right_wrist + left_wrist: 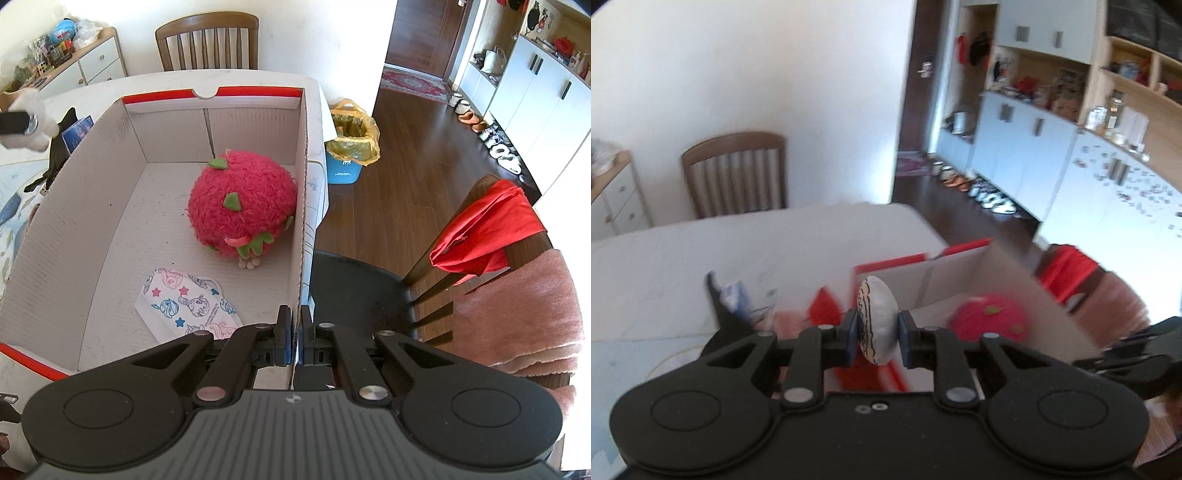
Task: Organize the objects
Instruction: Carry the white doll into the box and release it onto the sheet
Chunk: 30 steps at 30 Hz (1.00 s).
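In the left wrist view my left gripper point(877, 334) is shut on a small white round cushion point(878, 306) marked with black wavy lines, held on edge above the table just left of the cardboard box point(945, 280). The view is blurred. The right wrist view looks down into the box point(92, 221), which has white walls and red trim. Inside lie a pink strawberry plush point(242, 203) and a flat packet printed with cartoon ponies point(188, 306). My right gripper point(294, 332) is shut on the box's right wall at its near end.
The box stands on a white table point(258, 79) with a wooden chair point(207, 40) behind it. Right of the table are a blue bin with a yellow bag point(351, 147) and a black-seated chair point(354, 291) draped with a red cloth point(487, 229) and pink towel point(524, 317). Dark items point(731, 310) lie left of the box.
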Each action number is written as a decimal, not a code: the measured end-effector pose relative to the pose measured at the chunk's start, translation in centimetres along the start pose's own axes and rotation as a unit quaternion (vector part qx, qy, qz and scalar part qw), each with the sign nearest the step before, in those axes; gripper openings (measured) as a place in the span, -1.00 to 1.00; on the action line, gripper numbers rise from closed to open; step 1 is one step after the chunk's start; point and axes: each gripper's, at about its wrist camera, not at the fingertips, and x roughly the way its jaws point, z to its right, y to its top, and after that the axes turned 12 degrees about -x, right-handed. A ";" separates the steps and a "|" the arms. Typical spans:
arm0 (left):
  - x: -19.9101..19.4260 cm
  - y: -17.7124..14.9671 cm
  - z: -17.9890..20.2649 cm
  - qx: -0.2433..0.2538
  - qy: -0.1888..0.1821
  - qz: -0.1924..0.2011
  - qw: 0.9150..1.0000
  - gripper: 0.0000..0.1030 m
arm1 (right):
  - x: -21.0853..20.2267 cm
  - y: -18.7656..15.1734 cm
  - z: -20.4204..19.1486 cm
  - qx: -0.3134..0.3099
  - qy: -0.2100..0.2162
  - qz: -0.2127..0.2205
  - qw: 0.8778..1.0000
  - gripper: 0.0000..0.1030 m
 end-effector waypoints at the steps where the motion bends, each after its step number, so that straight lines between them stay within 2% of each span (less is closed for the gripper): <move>1: 0.0 0.1 0.7 0.009 -0.011 -0.002 1.000 -0.62 | 0.0 0.0 0.0 0.000 0.000 0.000 1.000 -0.94; 8: 1.9 -0.7 4.9 0.063 -0.062 -0.038 0.995 -0.62 | 0.1 0.1 0.1 0.001 0.004 0.001 1.000 -0.94; 16: 6.0 -2.5 8.6 0.093 -0.109 -0.103 0.984 -0.62 | 0.2 0.3 0.1 0.004 0.008 -0.001 1.000 -0.94; 26: 10.6 -4.8 11.6 0.124 -0.143 -0.170 0.967 -0.61 | 0.4 0.3 0.1 0.004 0.009 -0.002 1.000 -0.94; 30: 12.2 -5.5 12.3 0.130 -0.141 -0.196 0.962 -0.61 | 0.5 0.3 0.1 0.004 0.009 -0.002 1.000 -0.94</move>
